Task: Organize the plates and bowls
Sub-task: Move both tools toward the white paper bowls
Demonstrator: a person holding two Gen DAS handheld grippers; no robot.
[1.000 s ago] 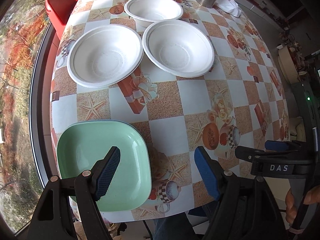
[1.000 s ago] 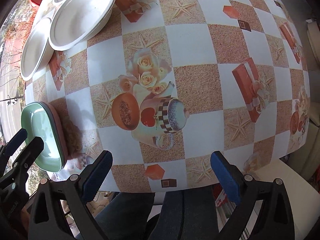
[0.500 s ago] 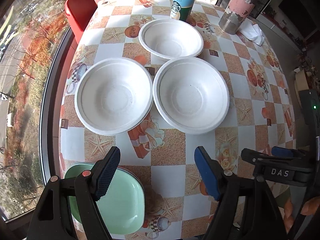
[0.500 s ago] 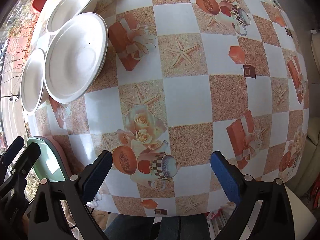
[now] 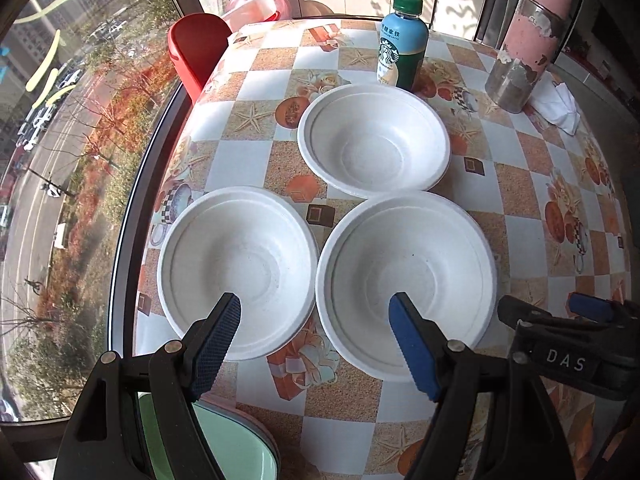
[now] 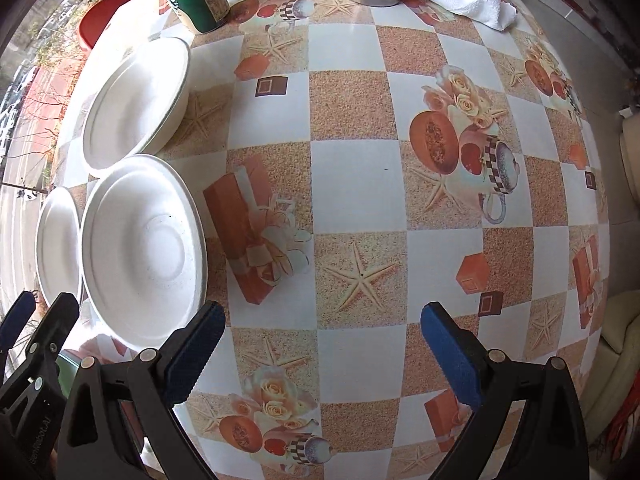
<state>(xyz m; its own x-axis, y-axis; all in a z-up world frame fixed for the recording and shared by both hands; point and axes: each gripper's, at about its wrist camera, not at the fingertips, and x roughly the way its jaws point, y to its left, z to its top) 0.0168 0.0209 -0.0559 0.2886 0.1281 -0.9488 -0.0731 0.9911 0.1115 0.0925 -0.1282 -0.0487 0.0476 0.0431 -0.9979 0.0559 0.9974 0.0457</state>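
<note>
- Left wrist view showed the left claw (image 5: 314, 342) hanging open and empty above the counter (image 5: 248, 160), its two blue pads spread wide over the seam where the two nearer white bowls almost met.
- The near left bowl (image 5: 236, 264) lay under the left pad, and the near right bowl (image 5: 406, 280) lay under the right pad; their rims stood just beside each other, touching or nearly so.
- A third white bowl (image 5: 374, 138) sat farther off, beyond the other two, its rim meeting the near right bowl's rim.
- All three bowls were round, so no long axis mattered; my judgement was that the claw would have to take one by its rim.
- The left claw looked nearer to the bowls than the right claw (image 6: 322, 354), which was also open and empty, over bare counter with the bowls off to its left.
- A green plate (image 5: 224, 440) lay at the near edge of the counter, below and behind the left claw, stacked on what seemed a pink one.
- Behind the far bowl stood a blue bottle (image 5: 402, 42), just beside its rim, with a pink and metal flask (image 5: 528, 40) and a white tissue (image 5: 558, 100) farther right.
- The crowded rims were the likely snag: lifting one bowl could nudge its neighbour.
</note>
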